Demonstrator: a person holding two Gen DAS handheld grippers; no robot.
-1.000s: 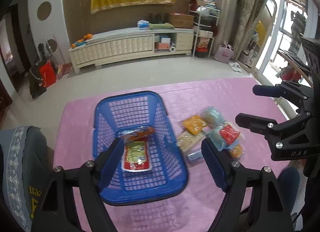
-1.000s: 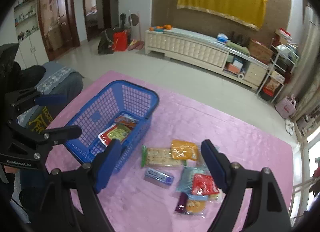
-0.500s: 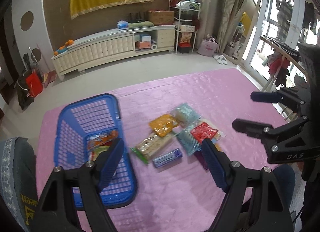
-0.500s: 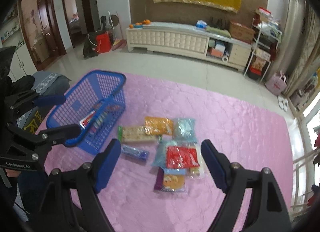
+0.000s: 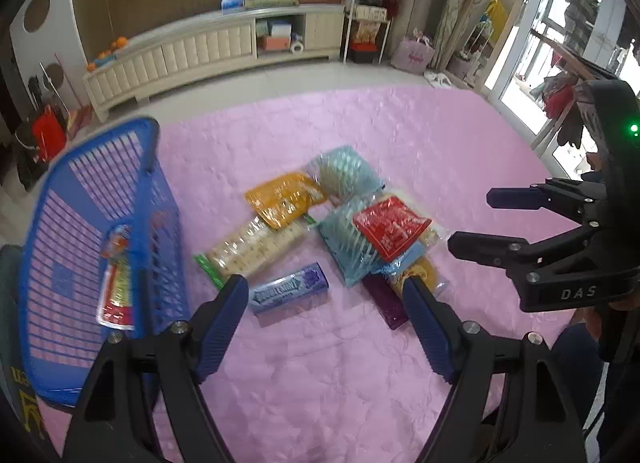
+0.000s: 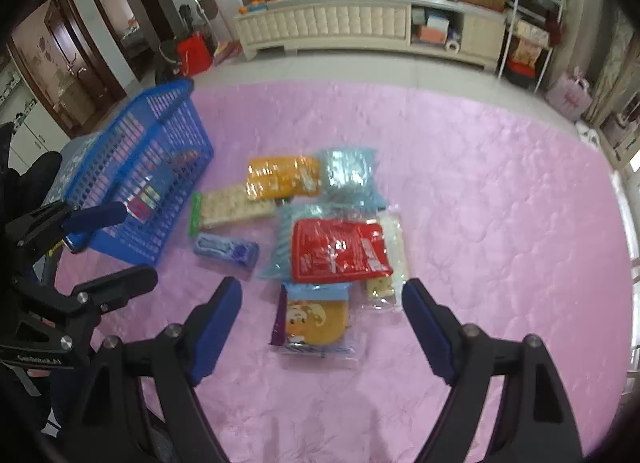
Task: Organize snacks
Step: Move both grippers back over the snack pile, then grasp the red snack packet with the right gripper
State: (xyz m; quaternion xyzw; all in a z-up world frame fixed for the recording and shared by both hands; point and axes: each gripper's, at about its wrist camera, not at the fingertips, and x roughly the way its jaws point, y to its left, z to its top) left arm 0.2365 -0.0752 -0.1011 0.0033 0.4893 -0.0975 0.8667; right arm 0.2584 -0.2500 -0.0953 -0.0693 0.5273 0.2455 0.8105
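Observation:
A blue basket (image 5: 60, 223) (image 6: 132, 167) stands at the left of the pink tablecloth with a red and green snack packet (image 5: 116, 291) inside. A pile of snacks lies in the middle: a blue mint box (image 5: 290, 290) (image 6: 226, 249), a cracker pack (image 5: 252, 251) (image 6: 230, 209), an orange bag (image 5: 284, 199) (image 6: 282, 177), a red bag (image 5: 390, 229) (image 6: 336, 251), light blue bags (image 5: 348, 171) and a cartoon packet (image 6: 314, 321). My left gripper (image 5: 324, 303) is open above the mint box. My right gripper (image 6: 322, 307) is open above the cartoon packet.
The pink cloth (image 6: 500, 223) covers the table. Its far edge drops to a tiled floor with a long white cabinet (image 6: 360, 23) behind. A grey chair (image 5: 8, 271) stands left of the basket. Each gripper shows in the other's view (image 5: 520, 223) (image 6: 92, 247).
Both grippers have swung right from the basket to the snack pile and come lower and closer to it. Both stay open and empty.

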